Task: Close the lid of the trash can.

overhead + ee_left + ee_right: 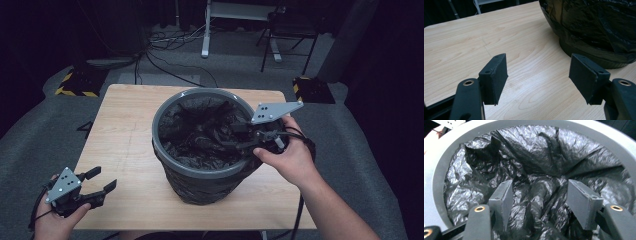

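A grey bin [205, 135] stands in the middle of the wooden table [125, 150], and a black plastic bag [205, 127] lines it; the bag's edge is folded over the rim and hangs down the outside wall. The right hand [287, 157] comes in from the lower right with the forearm stretched diagonally toward the bin, and it holds the right gripper [240, 137] level over the rim on the right side, so the jaws point to the left, into the mouth of the bin. In the right gripper view the jaws stand apart above the crumpled bag [536, 170], and the pads press on nothing. The left hand [52, 212] rests low at the near left corner of the table, well apart from the bin. The left gripper [100, 180] points toward the bin, jaws spread wide and empty above the bare table [474, 37].
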A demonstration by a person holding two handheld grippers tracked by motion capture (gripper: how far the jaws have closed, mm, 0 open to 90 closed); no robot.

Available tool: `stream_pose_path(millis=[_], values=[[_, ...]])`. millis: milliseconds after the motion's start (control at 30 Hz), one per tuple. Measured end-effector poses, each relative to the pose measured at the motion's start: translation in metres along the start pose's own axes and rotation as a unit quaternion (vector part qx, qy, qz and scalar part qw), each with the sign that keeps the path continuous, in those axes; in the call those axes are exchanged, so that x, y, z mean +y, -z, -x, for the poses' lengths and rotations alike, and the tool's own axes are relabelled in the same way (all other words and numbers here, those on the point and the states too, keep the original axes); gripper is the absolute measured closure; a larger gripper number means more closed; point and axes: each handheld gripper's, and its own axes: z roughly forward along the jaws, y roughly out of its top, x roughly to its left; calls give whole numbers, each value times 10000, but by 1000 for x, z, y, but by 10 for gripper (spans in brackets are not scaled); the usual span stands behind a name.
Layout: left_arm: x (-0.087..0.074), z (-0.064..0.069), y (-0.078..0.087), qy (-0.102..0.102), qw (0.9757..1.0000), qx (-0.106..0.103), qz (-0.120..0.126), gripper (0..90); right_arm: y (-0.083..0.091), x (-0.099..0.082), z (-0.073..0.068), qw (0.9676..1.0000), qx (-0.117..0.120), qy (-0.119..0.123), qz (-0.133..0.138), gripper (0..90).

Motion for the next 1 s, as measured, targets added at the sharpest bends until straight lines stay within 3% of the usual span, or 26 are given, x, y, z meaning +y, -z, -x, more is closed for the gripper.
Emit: stream_pose_path(millis=[100,200,333,667,1000], values=[[0,0,-1,5,10000,8,-8,312,-1,-4,1,10000,24,-42,-24,381],[0,0,-1,0,10000,-8,-10,312,-2,-6,-1,9998,-42,76,-156,388],[0,0,0,3,10000,-3,-7,311,4,-7,-5,9998,-149,137,6,368],[-1,-1,1,24,10000,0,1,310,51,-16,-6,9975,-513,64,482,352],[-2,-2,-5,-3,10000,-53,-79,310,85,-62,4,9932,-1039,-265,449,335]])
